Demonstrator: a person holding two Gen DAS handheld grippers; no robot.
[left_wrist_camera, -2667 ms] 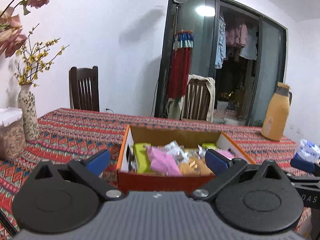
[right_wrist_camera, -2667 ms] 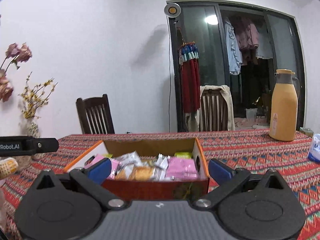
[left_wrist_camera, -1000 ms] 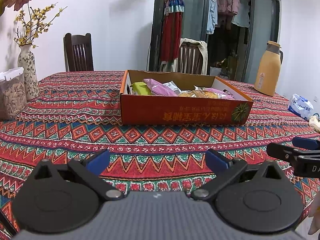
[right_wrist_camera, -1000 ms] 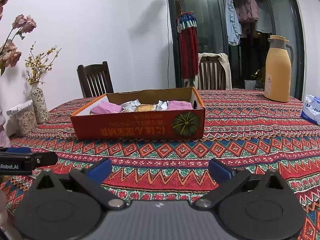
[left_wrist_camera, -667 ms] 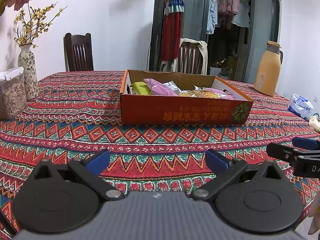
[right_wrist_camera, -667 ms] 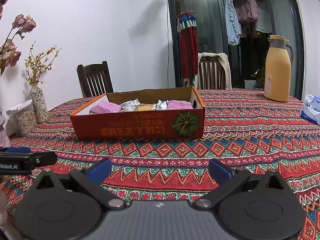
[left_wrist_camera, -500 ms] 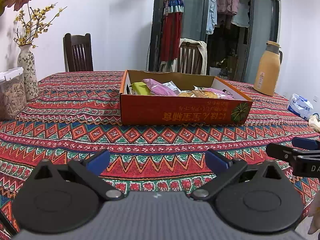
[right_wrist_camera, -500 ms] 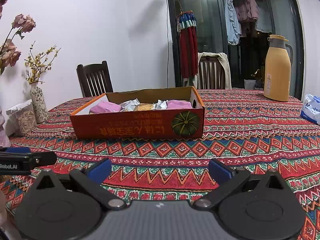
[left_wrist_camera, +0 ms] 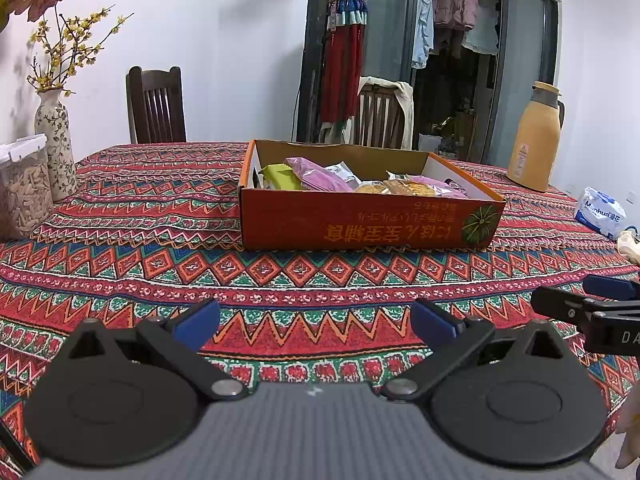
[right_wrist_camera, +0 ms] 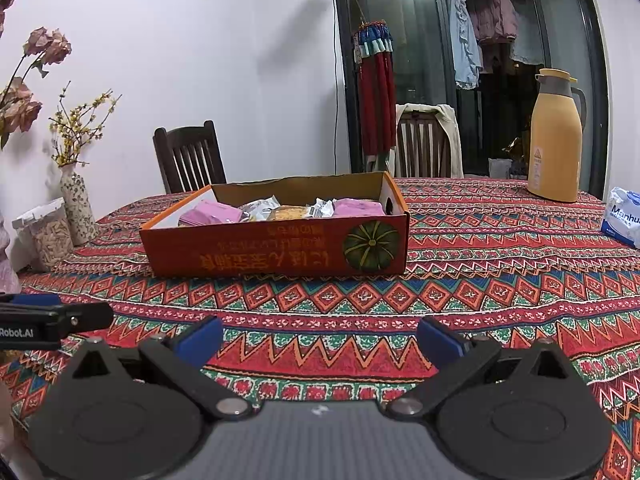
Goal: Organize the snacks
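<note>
While hovering low over the near strip of the patterned tablecloth [left_wrist_camera: 140, 220], spread wide and empty: left gripper [left_wrist_camera: 315, 320], blue pads far apart, nothing between them. Same with right gripper [right_wrist_camera: 320, 339]: jaws wide, clamping nothing, alongside the other on its right, one dark finger poking into the left wrist view at the right edge. Farther off, mid-table and well apart from both tools: orange cardboard box [left_wrist_camera: 368, 232], open-topped, resting flat on the cloth, printed lettering upside down on the near wall, a green pumpkin picture at that wall's right end. Inside the box, heaped loosely: pink packets [left_wrist_camera: 316, 176], a green packet [left_wrist_camera: 280, 176] toward the left end, golden biscuits in clear wrap [left_wrist_camera: 404, 188] nearer the middle, silvery wrappers among them. No snacks visible on the cloth outside the box. At the far right of the table: upright yellow thermos jug [left_wrist_camera: 532, 148]; nearer, by the right edge, a white and blue tissue pack [left_wrist_camera: 600, 210]. At the left edge: floral vase [left_wrist_camera: 56, 148] with yellow sprigs, and just beside it, nearer, a clear lidded container [left_wrist_camera: 22, 192] of pale contents. Beyond the far side: dark wooden chair [left_wrist_camera: 156, 108] on the left, second chair [left_wrist_camera: 382, 112] draped with a pale garment toward the right.
</note>
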